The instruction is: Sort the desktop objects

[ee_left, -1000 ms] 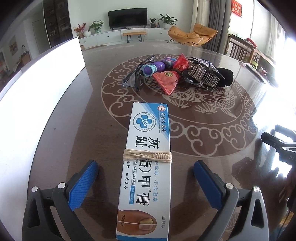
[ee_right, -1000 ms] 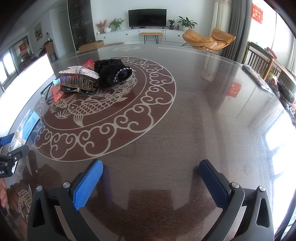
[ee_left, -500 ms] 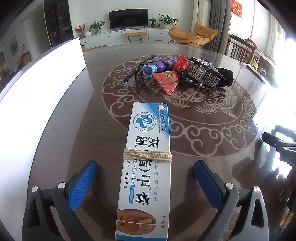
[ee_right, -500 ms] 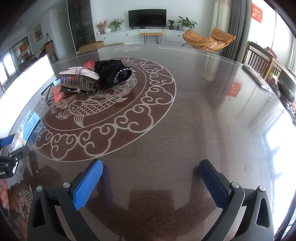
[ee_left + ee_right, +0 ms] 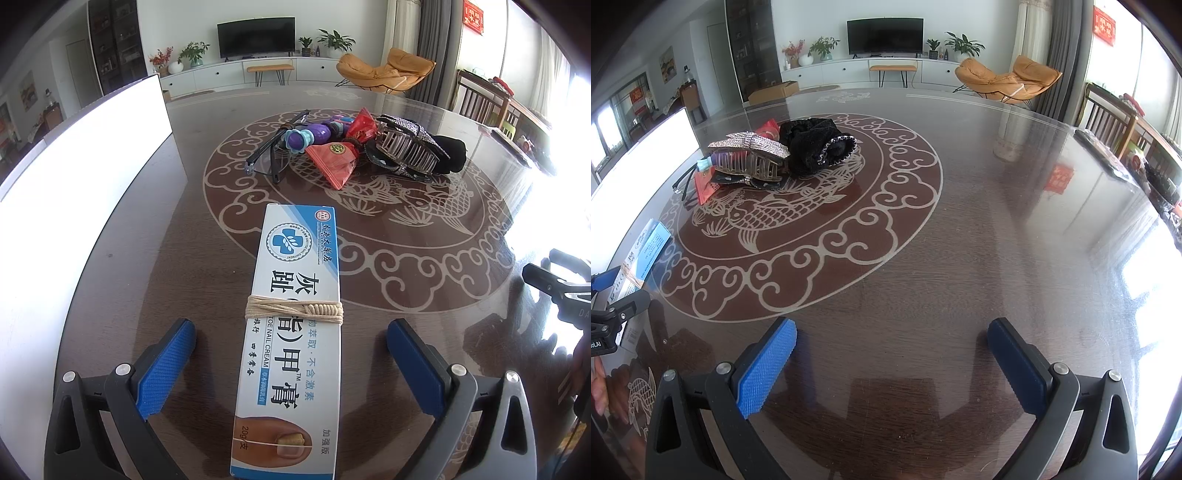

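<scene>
Dark glossy wood forms the round table (image 5: 155, 236) before me, inlaid with a pale fish and cloud pattern. My left gripper (image 5: 291, 365) is spread wide, its blue pads on either side of a white and blue nail cream box (image 5: 291, 332) without touching it. The box lies flat, pointing away from me, with tan cord (image 5: 294, 309) wound around its middle. Farther off, a pile sits on the inlay: glasses (image 5: 275, 153), a purple toy (image 5: 308, 136), a red packet (image 5: 334, 160), a rhinestone hair claw (image 5: 750, 155) and black cloth (image 5: 812, 144). My right gripper (image 5: 892, 363) is also wide open, holding nothing, over bare wood well apart from the pile.
</scene>
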`<state>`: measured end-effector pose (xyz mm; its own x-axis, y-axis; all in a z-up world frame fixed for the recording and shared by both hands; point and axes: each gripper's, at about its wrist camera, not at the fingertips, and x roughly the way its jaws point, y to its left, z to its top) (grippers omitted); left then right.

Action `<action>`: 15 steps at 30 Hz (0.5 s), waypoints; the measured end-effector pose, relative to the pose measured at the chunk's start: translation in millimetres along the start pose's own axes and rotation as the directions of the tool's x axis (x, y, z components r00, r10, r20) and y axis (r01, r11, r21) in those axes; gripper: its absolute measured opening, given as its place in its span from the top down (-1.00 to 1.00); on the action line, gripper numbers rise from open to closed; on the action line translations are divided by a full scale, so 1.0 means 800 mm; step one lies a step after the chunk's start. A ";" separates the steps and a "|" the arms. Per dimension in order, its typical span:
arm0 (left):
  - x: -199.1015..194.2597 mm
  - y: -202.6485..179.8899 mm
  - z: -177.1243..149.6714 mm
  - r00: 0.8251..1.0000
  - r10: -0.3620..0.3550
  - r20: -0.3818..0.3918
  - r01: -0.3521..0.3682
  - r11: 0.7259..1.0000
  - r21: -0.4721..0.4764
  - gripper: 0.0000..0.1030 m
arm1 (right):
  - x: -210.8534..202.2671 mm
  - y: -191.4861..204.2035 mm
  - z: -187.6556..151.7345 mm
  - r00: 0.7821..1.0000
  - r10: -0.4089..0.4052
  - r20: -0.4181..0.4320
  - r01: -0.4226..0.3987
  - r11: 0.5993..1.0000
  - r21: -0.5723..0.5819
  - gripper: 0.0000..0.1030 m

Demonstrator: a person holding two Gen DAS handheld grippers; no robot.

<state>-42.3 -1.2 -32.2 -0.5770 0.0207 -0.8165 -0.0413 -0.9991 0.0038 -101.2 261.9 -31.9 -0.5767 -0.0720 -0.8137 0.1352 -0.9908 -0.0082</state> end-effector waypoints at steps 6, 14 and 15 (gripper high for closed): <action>0.000 0.000 0.000 1.000 0.000 0.001 0.000 1.000 0.000 -1.00 | 0.000 0.000 0.000 1.000 0.000 0.000 0.000 1.000 0.000 -1.00; 0.001 0.000 0.000 1.000 0.001 0.001 -0.001 1.000 0.000 -1.00 | 0.001 0.000 0.000 1.000 0.000 0.000 0.000 1.000 0.000 -1.00; 0.001 0.001 0.000 1.000 0.001 0.001 -0.001 1.000 -0.001 -1.00 | 0.001 0.000 0.000 1.000 0.000 0.000 0.000 1.000 0.000 -1.00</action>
<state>-42.8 -1.6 -32.3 -0.5780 0.0199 -0.8158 -0.0402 -0.9992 0.0040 -101.4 261.7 -32.3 -0.5768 -0.0718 -0.8137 0.1349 -0.9908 -0.0083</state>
